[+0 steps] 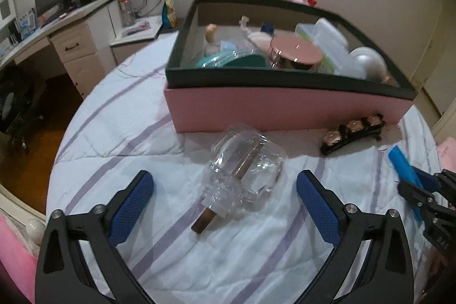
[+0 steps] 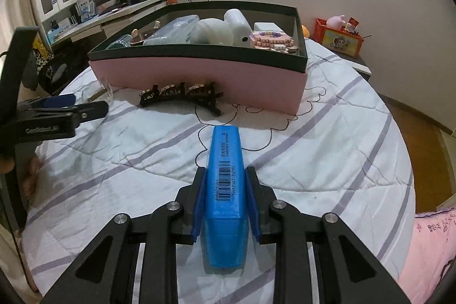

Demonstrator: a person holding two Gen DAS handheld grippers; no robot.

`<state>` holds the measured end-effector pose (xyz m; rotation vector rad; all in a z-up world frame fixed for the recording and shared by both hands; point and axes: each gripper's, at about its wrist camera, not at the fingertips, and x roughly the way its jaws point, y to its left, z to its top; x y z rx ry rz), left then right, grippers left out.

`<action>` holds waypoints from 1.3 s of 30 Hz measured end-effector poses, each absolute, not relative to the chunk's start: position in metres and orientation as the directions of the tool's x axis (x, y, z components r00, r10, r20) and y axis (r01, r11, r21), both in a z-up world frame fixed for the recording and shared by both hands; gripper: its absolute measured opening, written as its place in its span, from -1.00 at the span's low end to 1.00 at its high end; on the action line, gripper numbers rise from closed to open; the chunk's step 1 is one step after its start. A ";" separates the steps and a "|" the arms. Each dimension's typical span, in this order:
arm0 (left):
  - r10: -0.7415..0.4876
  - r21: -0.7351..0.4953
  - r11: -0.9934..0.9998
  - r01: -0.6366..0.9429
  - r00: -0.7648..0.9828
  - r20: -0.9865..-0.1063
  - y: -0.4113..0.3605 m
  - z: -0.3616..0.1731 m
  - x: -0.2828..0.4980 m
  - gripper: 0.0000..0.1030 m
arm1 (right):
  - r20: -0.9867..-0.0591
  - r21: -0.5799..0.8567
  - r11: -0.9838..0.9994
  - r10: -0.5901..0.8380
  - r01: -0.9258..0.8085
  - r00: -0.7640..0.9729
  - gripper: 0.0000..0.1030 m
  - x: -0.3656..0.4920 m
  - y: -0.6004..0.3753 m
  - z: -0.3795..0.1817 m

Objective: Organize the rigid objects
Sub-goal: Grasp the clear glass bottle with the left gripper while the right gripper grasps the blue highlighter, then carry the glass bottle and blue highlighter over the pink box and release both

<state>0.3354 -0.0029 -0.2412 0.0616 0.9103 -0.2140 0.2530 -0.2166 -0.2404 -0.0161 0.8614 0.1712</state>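
Your left gripper [image 1: 225, 190], jaws wide, frames the clear plastic bottle [image 1: 245, 175] lying mid-frame on the bed, long axis slanting lower left to upper right. Your right gripper [image 2: 225, 195] clamps the blue plastic case [image 2: 225, 181], pointing toward the pink box [image 2: 199, 79].

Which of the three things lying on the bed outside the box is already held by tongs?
The blue case: the right tongs clamp it. The clear bottle and black hair clip lie free.
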 end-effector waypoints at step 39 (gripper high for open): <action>-0.286 0.015 0.929 0.370 0.743 -0.605 -0.032 -0.145 0.208 -0.02 | -0.587 0.102 0.972 0.232 -0.214 0.775 -0.48 0.209 -0.201 -0.168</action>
